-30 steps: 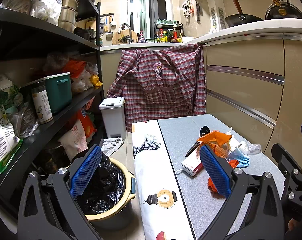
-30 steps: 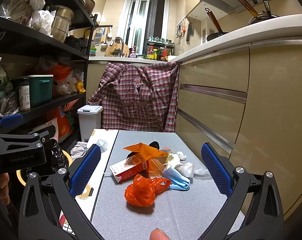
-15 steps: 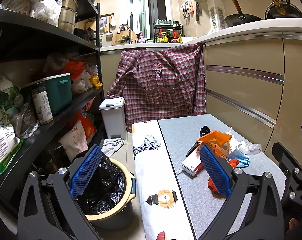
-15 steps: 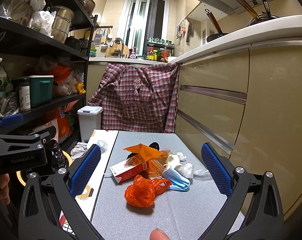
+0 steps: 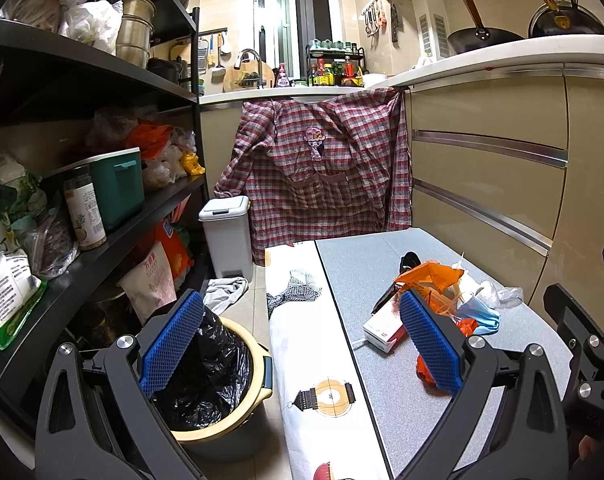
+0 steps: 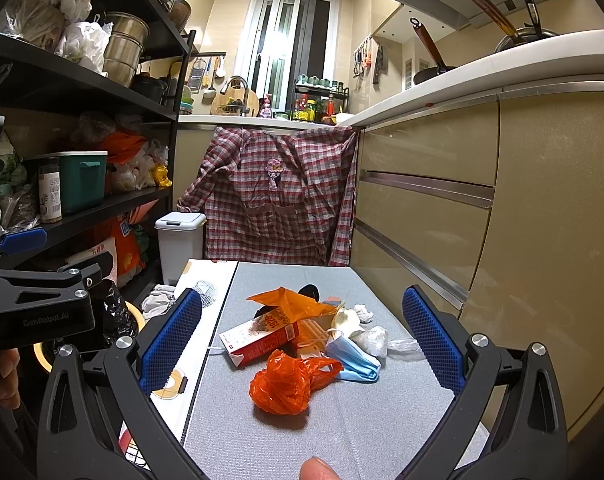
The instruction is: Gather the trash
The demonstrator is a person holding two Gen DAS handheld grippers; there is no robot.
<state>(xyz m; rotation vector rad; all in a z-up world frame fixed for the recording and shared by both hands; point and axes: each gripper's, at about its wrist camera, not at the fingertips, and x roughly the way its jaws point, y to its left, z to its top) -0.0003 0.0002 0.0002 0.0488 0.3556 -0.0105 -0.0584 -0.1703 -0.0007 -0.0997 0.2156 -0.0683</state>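
Observation:
A pile of trash lies on a grey table (image 6: 342,432): a crumpled orange plastic bag (image 6: 285,384), a red and white carton (image 6: 261,336), a blue face mask (image 6: 354,360), an orange wrapper (image 6: 289,300) and white tissue wads (image 6: 372,338). My right gripper (image 6: 302,340) is open and empty, held just short of the pile. My left gripper (image 5: 302,344) is open and empty, left of the pile, above the table's white-patterned edge. A bin lined with a black bag (image 5: 213,376) stands on the floor to the left. The carton (image 5: 384,330) also shows in the left wrist view.
Black shelves (image 5: 101,240) packed with food and containers run along the left. Beige drawer fronts (image 6: 442,208) close off the right. A plaid shirt (image 5: 322,172) hangs at the far end beside a small white pedal bin (image 5: 225,236). A rag (image 5: 225,292) lies on the floor.

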